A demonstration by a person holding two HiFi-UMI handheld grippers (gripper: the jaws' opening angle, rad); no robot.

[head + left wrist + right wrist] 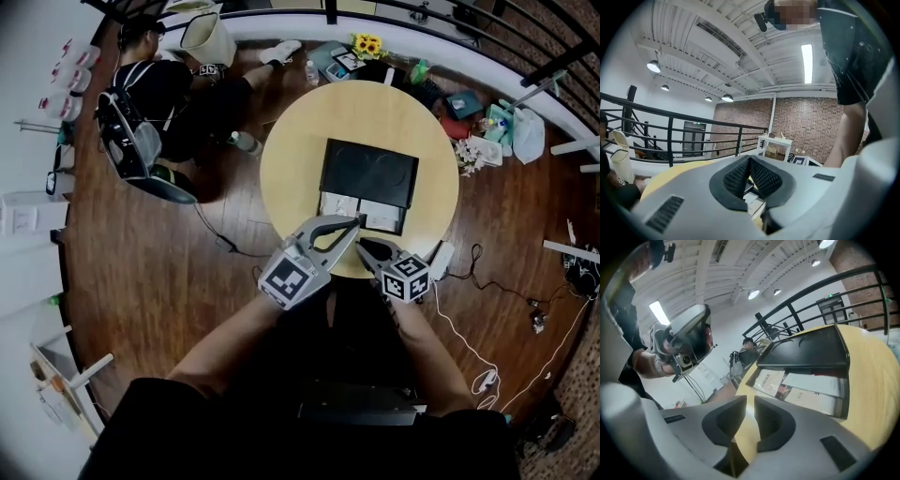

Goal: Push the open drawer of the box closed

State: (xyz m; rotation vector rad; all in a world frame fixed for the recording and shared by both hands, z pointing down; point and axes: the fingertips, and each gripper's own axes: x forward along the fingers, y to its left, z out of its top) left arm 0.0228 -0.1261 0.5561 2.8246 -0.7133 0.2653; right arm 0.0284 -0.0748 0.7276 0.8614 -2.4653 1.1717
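Box (pixel 367 172) on table (pixel 291 159), papers (pixel 813 380) in its drawer (pixel 844 399).

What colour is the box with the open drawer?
The box is black; the head view shows it best.

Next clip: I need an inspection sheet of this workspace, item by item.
Surface: round yellow table, holds only the box.
Job's things: black box; its drawer stands open towards the person, papers inside.
Clutter: nothing seen on the table; sunflowers and a bottle on the wooden floor.
Grippers: left gripper fingers together, empty; right gripper fingers slightly apart, empty; both near the drawer's front.
Cables: white cable and black cable on the floor.
Surroundings: black railing, a seated person.
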